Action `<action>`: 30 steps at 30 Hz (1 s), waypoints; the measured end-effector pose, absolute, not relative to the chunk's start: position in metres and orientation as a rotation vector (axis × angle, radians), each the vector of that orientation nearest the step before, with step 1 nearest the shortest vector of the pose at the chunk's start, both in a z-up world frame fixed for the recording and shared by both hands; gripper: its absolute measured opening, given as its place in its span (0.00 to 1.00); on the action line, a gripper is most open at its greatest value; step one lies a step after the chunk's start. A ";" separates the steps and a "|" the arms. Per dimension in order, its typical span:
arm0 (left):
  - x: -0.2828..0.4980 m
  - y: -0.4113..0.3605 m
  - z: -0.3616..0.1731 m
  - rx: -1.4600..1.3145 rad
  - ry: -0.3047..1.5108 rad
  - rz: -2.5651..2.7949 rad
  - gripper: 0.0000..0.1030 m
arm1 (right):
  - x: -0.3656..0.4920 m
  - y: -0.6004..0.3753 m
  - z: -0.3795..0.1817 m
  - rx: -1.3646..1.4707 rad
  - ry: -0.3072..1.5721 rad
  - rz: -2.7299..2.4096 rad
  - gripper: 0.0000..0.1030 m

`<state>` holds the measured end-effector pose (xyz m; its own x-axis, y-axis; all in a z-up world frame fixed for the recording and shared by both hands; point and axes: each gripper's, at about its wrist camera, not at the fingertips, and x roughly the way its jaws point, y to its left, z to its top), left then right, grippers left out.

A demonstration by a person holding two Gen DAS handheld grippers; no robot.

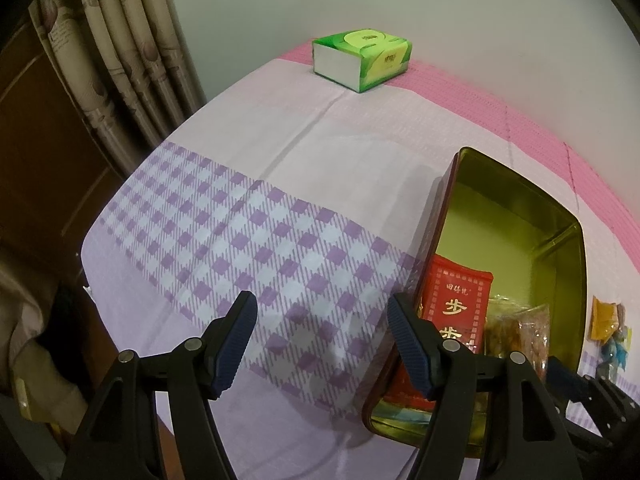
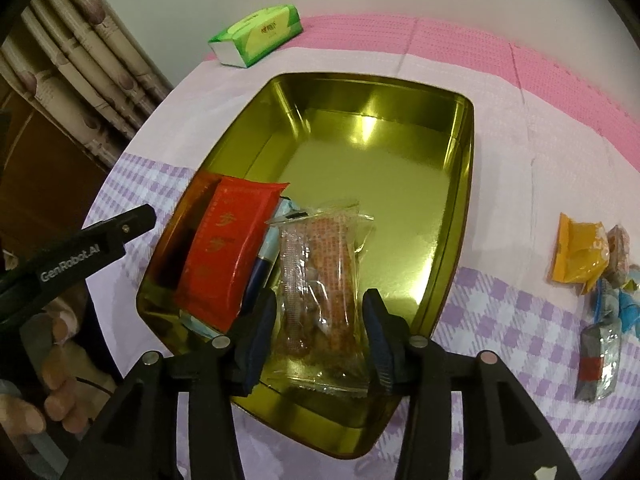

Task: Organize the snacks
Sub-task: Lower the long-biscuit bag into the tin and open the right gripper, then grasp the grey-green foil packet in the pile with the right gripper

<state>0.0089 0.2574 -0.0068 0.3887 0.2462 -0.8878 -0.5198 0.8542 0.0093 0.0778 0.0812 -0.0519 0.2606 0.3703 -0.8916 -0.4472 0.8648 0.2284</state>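
Placing step: clear snack packet (image 2: 320, 300) pinched by the right gripper (image 2: 320, 336) over the gold tin (image 2: 452, 200), release required; left gripper (image 1: 320, 344) spread wide, nothing held, beside tin.

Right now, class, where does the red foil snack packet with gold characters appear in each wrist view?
Left wrist view: red foil snack packet, lower right, inside the gold metal tin.
Right wrist view: packet, left of centre, at the tin's near-left corner.
Shared landmark: green tissue pack at the table's far edge.
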 end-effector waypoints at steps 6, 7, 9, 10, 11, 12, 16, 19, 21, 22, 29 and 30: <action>0.009 0.256 -0.008 -0.283 1.059 0.490 0.67 | 0.074 0.076 -0.036 -0.098 1.131 0.547 0.44; 0.009 0.255 -0.007 -0.281 1.059 0.489 0.67 | 0.073 0.073 -0.034 -0.093 1.124 0.546 0.44; 0.009 0.254 -0.007 -0.279 1.059 0.486 0.67 | 0.072 0.068 -0.029 -0.091 1.111 0.546 0.44; 0.009 0.254 -0.006 -0.279 1.060 0.486 0.67 | 0.071 0.064 -0.026 -0.090 1.102 0.547 0.44; 0.009 0.254 -0.006 -0.280 1.059 0.488 0.67 | 0.070 0.059 -0.023 -0.087 1.094 0.547 0.44; 0.009 0.254 -0.006 -0.280 1.060 0.489 0.67 | 0.069 0.053 -0.020 -0.082 1.084 0.543 0.44; 0.009 0.254 -0.006 -0.278 1.059 0.487 0.67 | 0.071 0.026 -0.014 -0.043 1.076 0.504 0.44; 0.009 0.253 -0.006 -0.272 1.060 0.487 0.67 | 0.075 0.001 -0.013 -0.014 1.074 0.461 0.44; 0.010 0.252 -0.006 -0.270 1.061 0.486 0.67 | 0.078 -0.017 -0.015 -0.003 1.075 0.423 0.44; 0.010 0.252 -0.005 -0.271 1.059 0.483 0.67 | 0.078 -0.024 -0.015 0.000 1.075 0.409 0.44; 0.011 0.248 -0.005 -0.249 1.056 0.480 0.67 | 0.081 -0.086 -0.030 0.011 1.099 0.298 0.44; 0.011 0.248 -0.005 -0.246 1.056 0.478 0.67 | 0.081 -0.092 -0.033 0.007 1.106 0.286 0.44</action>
<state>0.0111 0.2476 -0.0051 0.4034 0.2586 -0.8777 -0.4894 0.8715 0.0318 0.0812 -0.0916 -0.0329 0.4152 0.2310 -0.8799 -0.2240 0.9634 0.1473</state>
